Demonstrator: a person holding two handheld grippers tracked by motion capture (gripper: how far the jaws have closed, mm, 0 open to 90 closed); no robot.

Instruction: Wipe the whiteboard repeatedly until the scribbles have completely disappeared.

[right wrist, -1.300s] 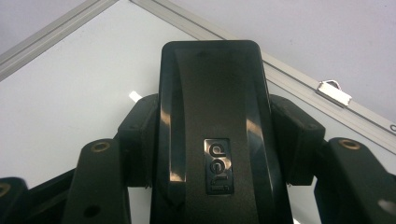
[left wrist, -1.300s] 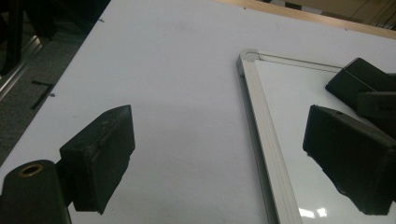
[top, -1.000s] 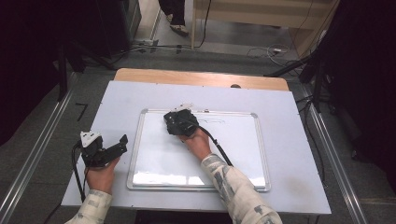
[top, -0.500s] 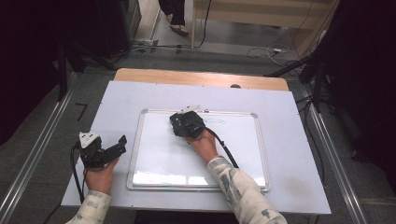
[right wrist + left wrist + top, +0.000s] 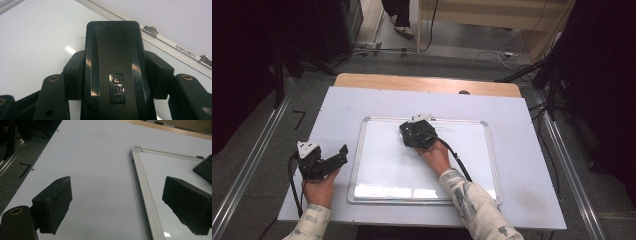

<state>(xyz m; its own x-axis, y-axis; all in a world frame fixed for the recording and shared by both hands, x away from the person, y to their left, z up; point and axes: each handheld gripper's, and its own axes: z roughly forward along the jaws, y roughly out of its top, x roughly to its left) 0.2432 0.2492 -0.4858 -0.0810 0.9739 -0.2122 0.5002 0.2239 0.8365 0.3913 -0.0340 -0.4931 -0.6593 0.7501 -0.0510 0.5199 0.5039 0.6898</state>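
Observation:
A white whiteboard [image 5: 387, 165] with a silver frame lies flat in the middle of the table. My right gripper [image 5: 417, 133] is over the board's upper middle, shut on a black eraser [image 5: 113, 57] with a "deli" badge, which is pressed flat on the board surface [image 5: 37, 37] near the top frame. Faint pen marks [image 5: 447, 129] lie just right of it. My left gripper [image 5: 337, 156] rests on the table left of the board, open, with nothing between its fingers. In the left gripper view its jaws [image 5: 117, 197] straddle the board's left frame [image 5: 143, 192].
The board sits on a pale table top [image 5: 532, 165] with a wooden strip [image 5: 427, 84] along the far edge. Metal rails [image 5: 247, 170] run down both sides. Two metal clips [image 5: 150, 30] sit on the board's top frame. Cables lie on the floor beyond.
My right gripper has slid a little to the right along the top of the board with the eraser. The left gripper has stayed put.

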